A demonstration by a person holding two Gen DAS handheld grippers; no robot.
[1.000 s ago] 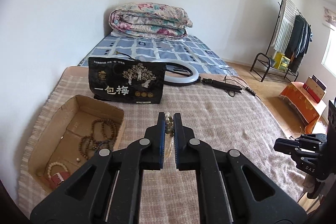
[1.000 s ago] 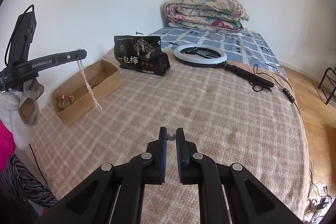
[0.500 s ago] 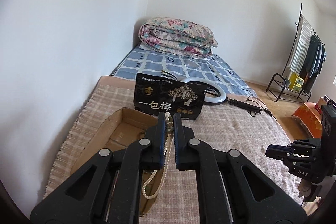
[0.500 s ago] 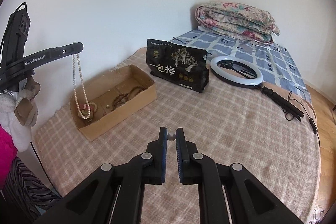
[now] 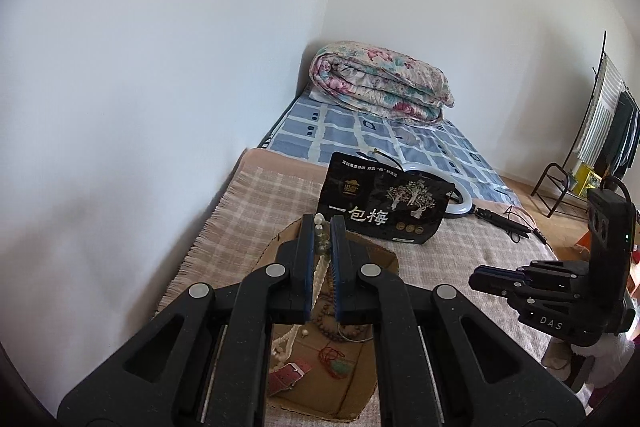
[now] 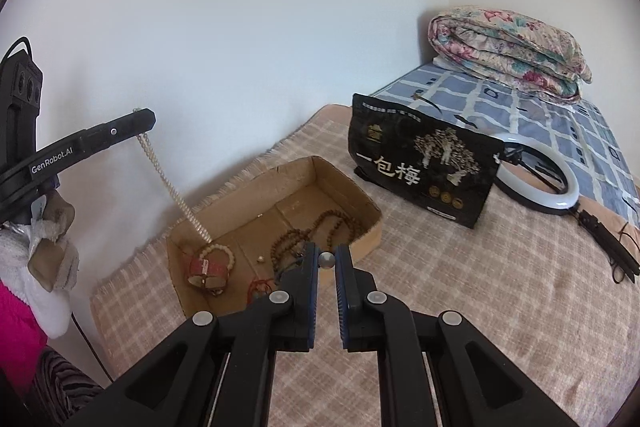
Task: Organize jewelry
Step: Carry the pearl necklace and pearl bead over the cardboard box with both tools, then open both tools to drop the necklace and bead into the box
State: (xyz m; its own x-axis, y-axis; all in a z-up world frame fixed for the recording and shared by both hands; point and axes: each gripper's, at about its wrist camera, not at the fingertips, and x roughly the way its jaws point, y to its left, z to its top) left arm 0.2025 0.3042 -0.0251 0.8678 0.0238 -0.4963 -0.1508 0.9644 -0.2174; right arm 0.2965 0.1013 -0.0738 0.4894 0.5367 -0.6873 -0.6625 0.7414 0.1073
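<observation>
Necklace (image 5: 320, 267) lower end hidden behind left claw (image 5: 321, 223).

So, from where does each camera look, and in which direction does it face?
Left wrist: on the left gripper, facing down over the cardboard box toward the corner; it pinches the pearl necklace; right gripper visible.
Right wrist: on the right gripper, pinching a small bead, facing the box; gloved hand visible.
Shared: box, black bag.
</observation>
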